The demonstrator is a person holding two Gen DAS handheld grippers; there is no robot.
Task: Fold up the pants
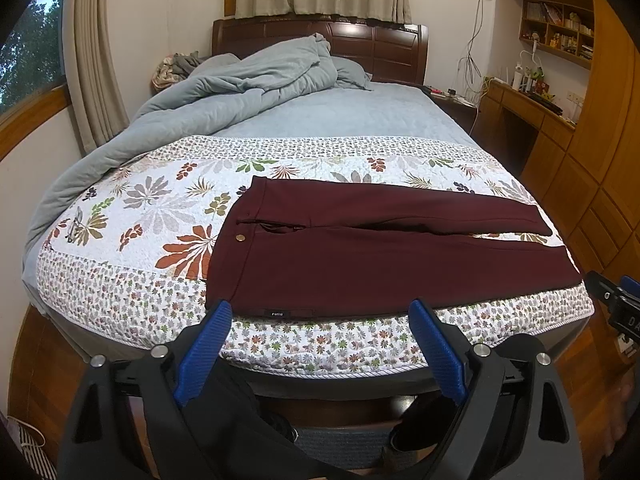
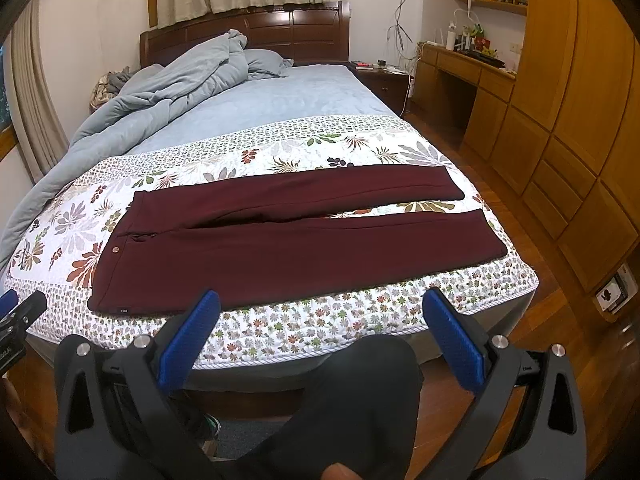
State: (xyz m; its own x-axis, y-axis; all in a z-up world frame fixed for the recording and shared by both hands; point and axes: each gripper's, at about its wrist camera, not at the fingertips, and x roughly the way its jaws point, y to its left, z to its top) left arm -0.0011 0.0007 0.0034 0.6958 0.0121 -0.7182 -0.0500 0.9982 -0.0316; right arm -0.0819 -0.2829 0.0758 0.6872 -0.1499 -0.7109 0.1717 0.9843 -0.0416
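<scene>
Maroon pants point(image 1: 360, 252) lie flat across the foot of the bed, waistband to the left, both legs running right with a narrow gap between them. A brass button point(image 1: 240, 237) shows at the waist. In the right wrist view the same pants point(image 2: 304, 244) spread side by side on the floral quilt. My left gripper point(image 1: 320, 320) hovers open just short of the near hem, below the waist end, holding nothing. My right gripper point(image 2: 320, 312) is open too, in front of the bed edge near the leg middle, apart from the cloth.
The floral quilt point(image 1: 160, 208) covers the bed's foot; a rumpled blue duvet point(image 1: 224, 92) is piled toward the headboard. A wooden desk point(image 2: 460, 64) and wardrobe point(image 2: 580, 100) stand at the right. A person's dark-trousered knee point(image 2: 360, 392) is below the right gripper.
</scene>
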